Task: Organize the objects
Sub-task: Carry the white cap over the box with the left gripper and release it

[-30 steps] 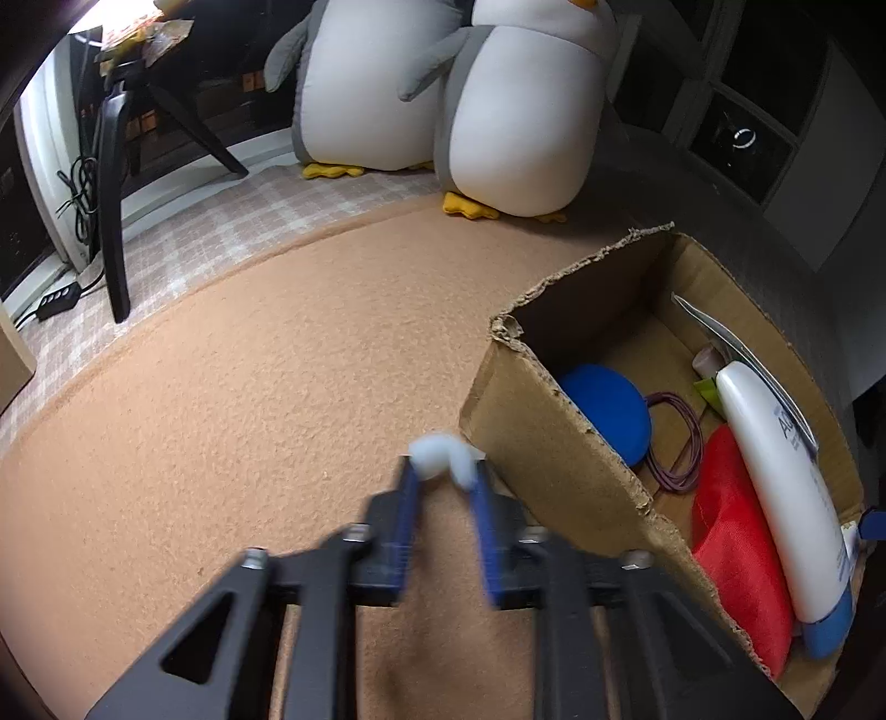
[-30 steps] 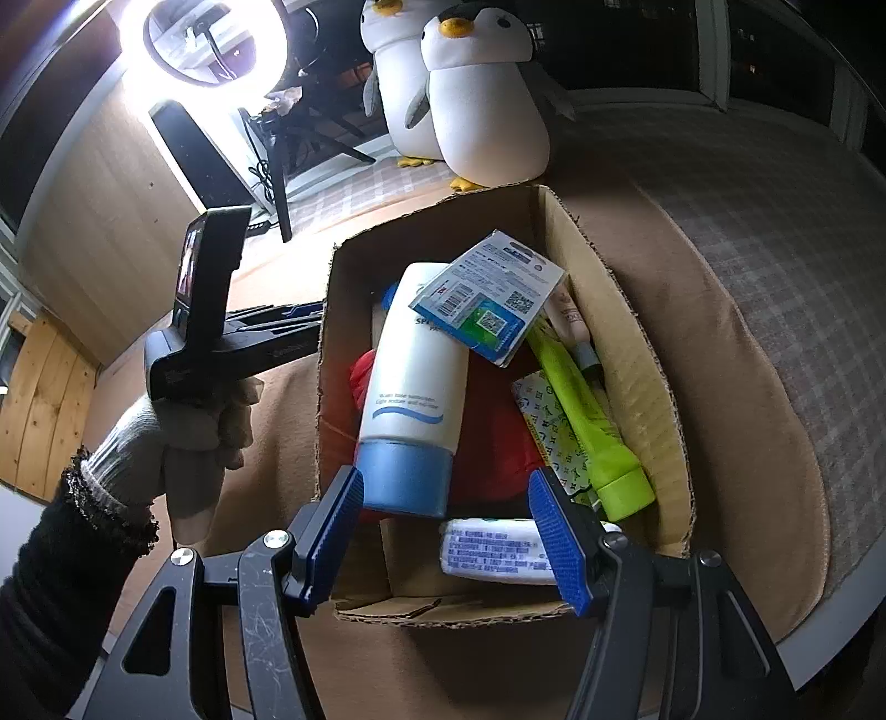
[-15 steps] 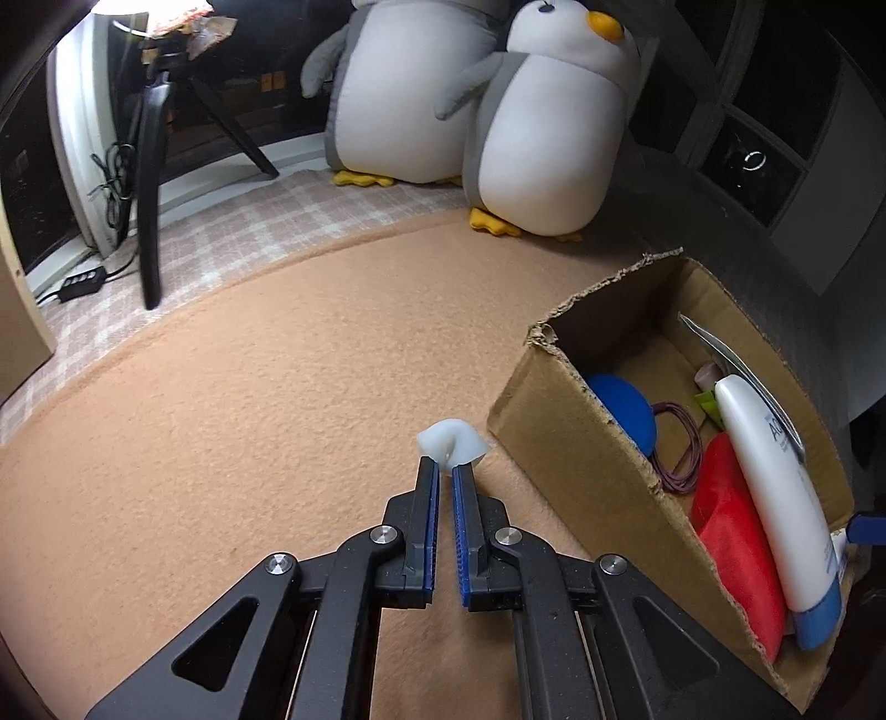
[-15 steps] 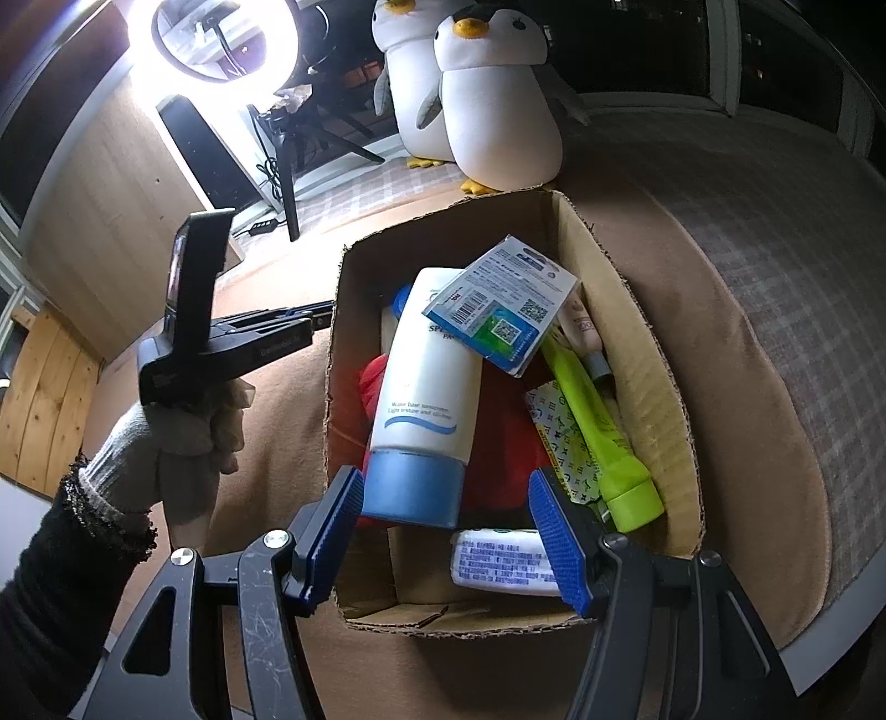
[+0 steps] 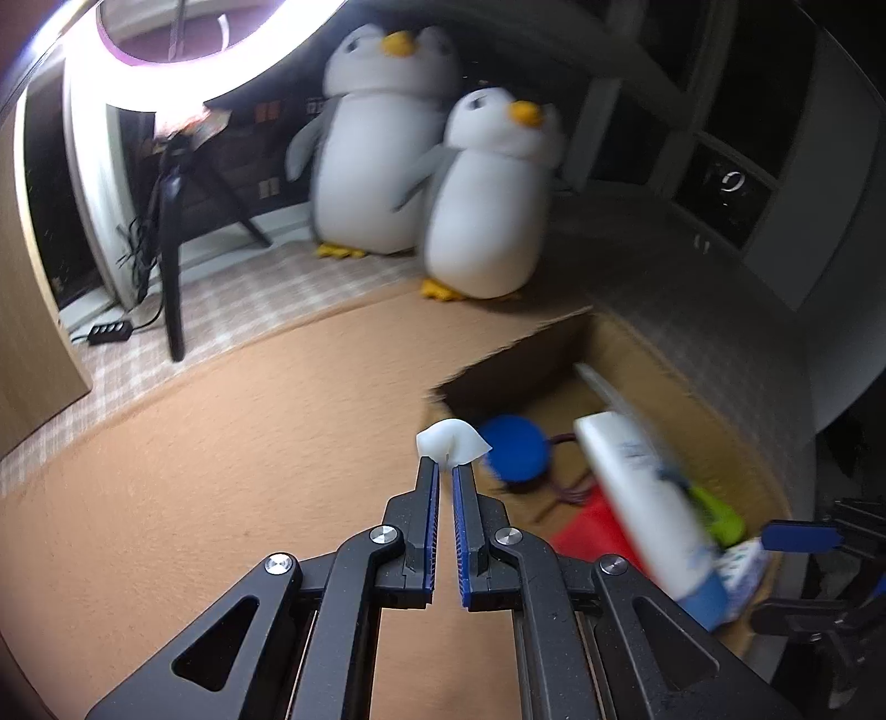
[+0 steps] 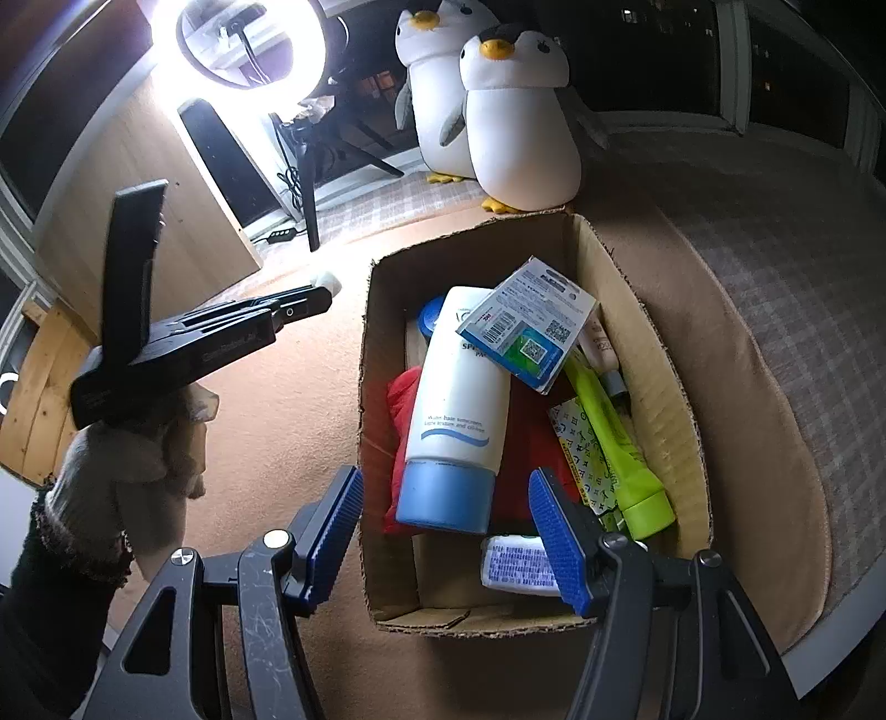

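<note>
The left hand-held gripper is pinching a small white piece at its very tips, jaws pressed nearly together, and it is carrying it above the brown mat, just short of the near-left wall of the box. In the right wrist view the piece is showing at about 10 o'clock from the box, well clear of the rim. The right hand-held gripper is hanging spread over the near end of the box, holding nothing, with the white tube lying between its jaws in the picture.

What could go wrong: the grip is catching only a thin edge of the piece, so a jolt or a quick swing could be shaking it loose before it is over the box, and it would be landing on the mat. The box is also crowded; a release too near the rim could be leaving the piece perched on the tube or the card rather than down inside.

Against the frame a second ago, the left gripper has been rising, so the box is looking lower and farther off and the ring light is now showing at 11 o'clock; the right gripper is staying where it was
</note>
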Demonstrator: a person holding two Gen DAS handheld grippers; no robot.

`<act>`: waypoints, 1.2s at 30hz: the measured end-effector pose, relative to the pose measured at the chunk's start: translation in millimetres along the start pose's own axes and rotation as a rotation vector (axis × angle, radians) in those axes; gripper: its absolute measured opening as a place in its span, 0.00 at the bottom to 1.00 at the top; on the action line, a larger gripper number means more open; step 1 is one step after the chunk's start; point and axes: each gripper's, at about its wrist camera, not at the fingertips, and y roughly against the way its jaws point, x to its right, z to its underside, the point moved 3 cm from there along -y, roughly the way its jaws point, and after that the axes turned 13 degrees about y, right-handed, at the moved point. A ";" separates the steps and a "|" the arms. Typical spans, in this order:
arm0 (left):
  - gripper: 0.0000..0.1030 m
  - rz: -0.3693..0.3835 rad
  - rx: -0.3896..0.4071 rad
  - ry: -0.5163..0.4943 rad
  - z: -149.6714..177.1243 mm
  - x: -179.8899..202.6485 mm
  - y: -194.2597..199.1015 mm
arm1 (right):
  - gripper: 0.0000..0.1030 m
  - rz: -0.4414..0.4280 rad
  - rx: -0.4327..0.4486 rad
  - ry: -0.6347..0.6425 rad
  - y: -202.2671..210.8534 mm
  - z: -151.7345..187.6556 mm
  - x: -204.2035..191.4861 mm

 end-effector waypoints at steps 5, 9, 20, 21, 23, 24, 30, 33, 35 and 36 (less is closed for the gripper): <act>0.05 0.039 -0.011 -0.033 7.8 34.8 5.2 | 0.57 0.015 0.017 -0.006 9.9 4.3 5.0; 0.05 0.071 -0.033 -0.053 15.4 60.2 5.5 | 0.57 0.027 0.026 -0.019 18.6 11.3 11.1; 0.05 0.127 -0.092 -0.093 44.9 114.3 5.1 | 0.57 0.070 0.030 -0.058 35.0 36.3 29.5; 0.05 0.130 -0.099 -0.093 47.7 118.0 3.9 | 0.57 0.076 0.031 -0.061 36.6 39.1 31.2; 0.06 0.134 -0.112 -0.098 52.6 124.3 1.3 | 0.57 0.079 0.032 -0.068 38.3 43.2 34.0; 0.06 0.135 -0.116 -0.100 54.4 126.4 1.2 | 0.57 0.080 0.031 -0.072 39.2 45.3 35.6; 0.11 0.144 -0.131 -0.116 60.9 142.3 1.7 | 0.57 0.087 0.030 -0.082 43.0 54.1 39.8; 0.20 0.151 -0.135 -0.122 62.5 149.1 4.6 | 0.57 0.089 0.030 -0.085 44.8 56.3 40.9; 0.29 0.152 -0.131 -0.125 62.4 151.8 7.1 | 0.57 0.091 0.031 -0.086 45.8 56.7 41.0; 0.29 0.152 -0.132 -0.124 62.3 152.5 8.0 | 0.57 0.091 0.032 -0.087 46.5 57.4 41.0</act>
